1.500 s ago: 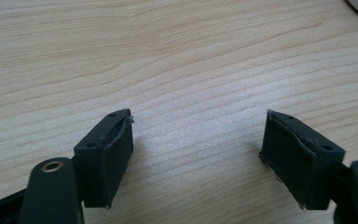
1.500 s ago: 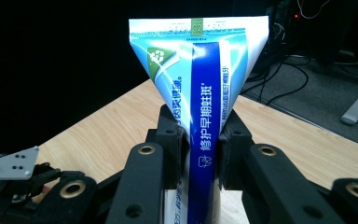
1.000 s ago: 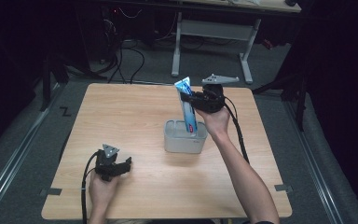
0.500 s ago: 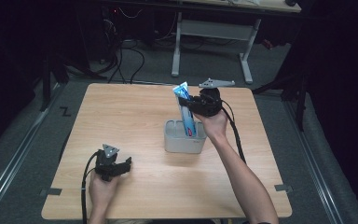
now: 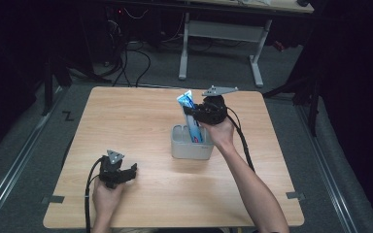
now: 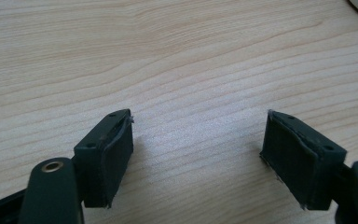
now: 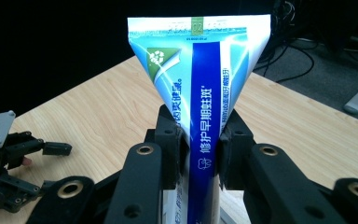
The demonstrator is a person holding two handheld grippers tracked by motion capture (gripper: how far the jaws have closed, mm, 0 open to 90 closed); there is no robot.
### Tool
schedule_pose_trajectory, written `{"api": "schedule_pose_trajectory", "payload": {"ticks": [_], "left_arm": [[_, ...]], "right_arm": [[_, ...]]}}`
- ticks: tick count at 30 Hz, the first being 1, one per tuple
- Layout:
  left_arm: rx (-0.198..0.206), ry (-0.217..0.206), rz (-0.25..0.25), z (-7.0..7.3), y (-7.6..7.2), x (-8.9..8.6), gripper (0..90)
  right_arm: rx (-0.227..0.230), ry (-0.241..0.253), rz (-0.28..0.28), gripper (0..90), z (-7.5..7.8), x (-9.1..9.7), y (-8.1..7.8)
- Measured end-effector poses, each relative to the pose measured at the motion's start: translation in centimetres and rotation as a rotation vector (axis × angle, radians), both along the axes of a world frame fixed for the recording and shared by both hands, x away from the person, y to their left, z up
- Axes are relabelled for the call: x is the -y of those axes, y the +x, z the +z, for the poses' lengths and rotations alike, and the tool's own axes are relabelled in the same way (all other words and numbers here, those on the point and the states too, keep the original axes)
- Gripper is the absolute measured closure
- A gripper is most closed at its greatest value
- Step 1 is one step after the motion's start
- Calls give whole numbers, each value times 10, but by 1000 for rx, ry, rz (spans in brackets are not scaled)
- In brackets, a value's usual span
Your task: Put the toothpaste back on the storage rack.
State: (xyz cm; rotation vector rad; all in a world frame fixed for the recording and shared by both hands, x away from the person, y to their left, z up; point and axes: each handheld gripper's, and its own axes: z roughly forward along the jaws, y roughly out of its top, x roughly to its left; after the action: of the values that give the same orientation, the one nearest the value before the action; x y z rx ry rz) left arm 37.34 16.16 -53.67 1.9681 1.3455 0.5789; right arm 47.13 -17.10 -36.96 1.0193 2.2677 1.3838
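Note:
A blue and white toothpaste tube [image 5: 190,116] stands upright with its lower end inside a grey holder box [image 5: 190,142] at the table's middle. My right gripper [image 5: 197,116] is shut on the tube; in the right gripper view the jaws pinch the tube [image 7: 204,116] about halfway up, its flat crimped end on top. My left gripper [image 5: 132,170] rests on the table near the front left, held by a hand. In the left gripper view its fingers [image 6: 109,156] stand wide apart over bare wood, nothing between them.
The wooden table [image 5: 126,116] has open room left and right of the box. A cable trails from each gripper off the front edge. A white desk frame [image 5: 221,34] and cables lie on the floor beyond the far edge.
My right gripper has carried the tube a little to the left and down, deeper into the grey box. The left gripper has stayed put.

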Motion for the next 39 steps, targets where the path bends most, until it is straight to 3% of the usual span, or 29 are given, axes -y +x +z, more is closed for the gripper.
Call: {"api": "schedule_pose_trajectory", "payload": {"ticks": [20,28,39], "left_arm": [[0,-1,0,0,0,0,249],[0,-2,0,0,0,0,249],[0,-1,0,0,0,0,250]], "right_arm": [[-21,-74,12,735,-12,1,-2],[-36,-66,-1,735,-21,10,-4],[-28,-78,7,733,-22,6,-6]]}}
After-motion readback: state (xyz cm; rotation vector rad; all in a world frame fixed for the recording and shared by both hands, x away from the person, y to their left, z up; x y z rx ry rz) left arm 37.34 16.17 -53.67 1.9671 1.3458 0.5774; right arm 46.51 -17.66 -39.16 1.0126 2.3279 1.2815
